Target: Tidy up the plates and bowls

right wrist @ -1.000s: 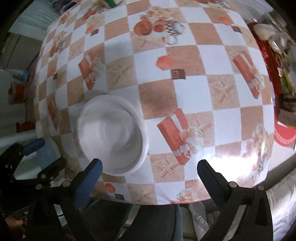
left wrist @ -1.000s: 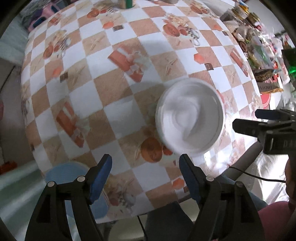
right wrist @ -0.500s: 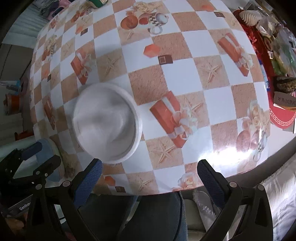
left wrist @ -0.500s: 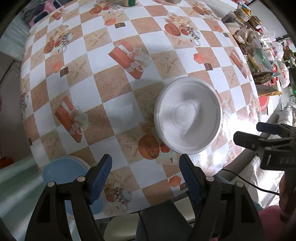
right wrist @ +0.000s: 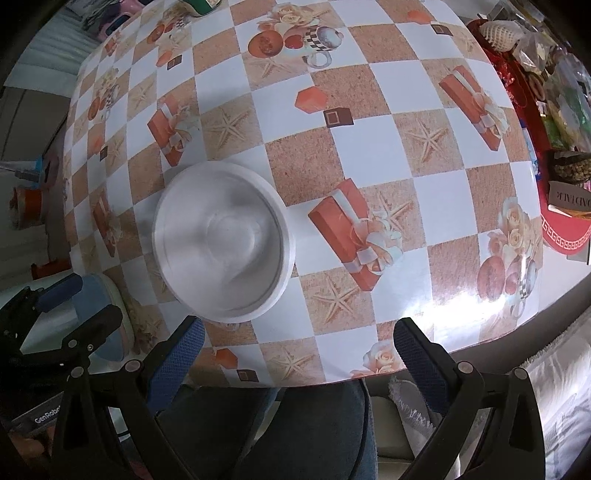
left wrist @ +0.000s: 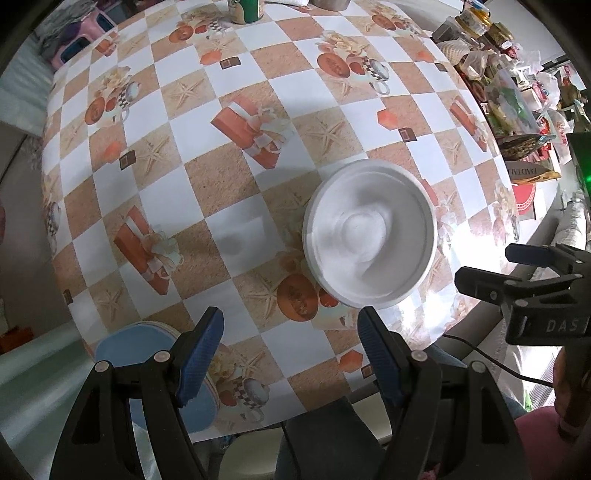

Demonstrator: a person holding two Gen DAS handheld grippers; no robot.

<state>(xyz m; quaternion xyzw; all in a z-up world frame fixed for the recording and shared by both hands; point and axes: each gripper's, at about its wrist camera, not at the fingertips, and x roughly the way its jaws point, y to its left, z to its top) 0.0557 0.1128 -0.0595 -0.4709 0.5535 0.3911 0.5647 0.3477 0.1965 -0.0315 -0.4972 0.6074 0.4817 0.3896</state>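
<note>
A white bowl (left wrist: 369, 240) (right wrist: 221, 243) stands upright and empty on the checked tablecloth (left wrist: 236, 184), close to the near edge. A blue plate (left wrist: 147, 369) (right wrist: 99, 314) lies at the near left corner, partly hidden behind a finger. My left gripper (left wrist: 290, 354) hangs open above the near edge, between plate and bowl, holding nothing. My right gripper (right wrist: 299, 354) is open too, just right of the bowl, with nothing between its fingers. Each gripper shows in the other's view: the right gripper (left wrist: 517, 273), the left gripper (right wrist: 74, 306).
Jars, bags and packets (left wrist: 509, 96) crowd the table's right side, with a red tray (right wrist: 561, 229) beside them. A green can (left wrist: 245, 11) stands at the far edge. A person's legs in jeans (right wrist: 295, 424) are below the near edge.
Both views have drifted only slightly. The bowl and the plate lie where they were, and both grippers stay open and empty.
</note>
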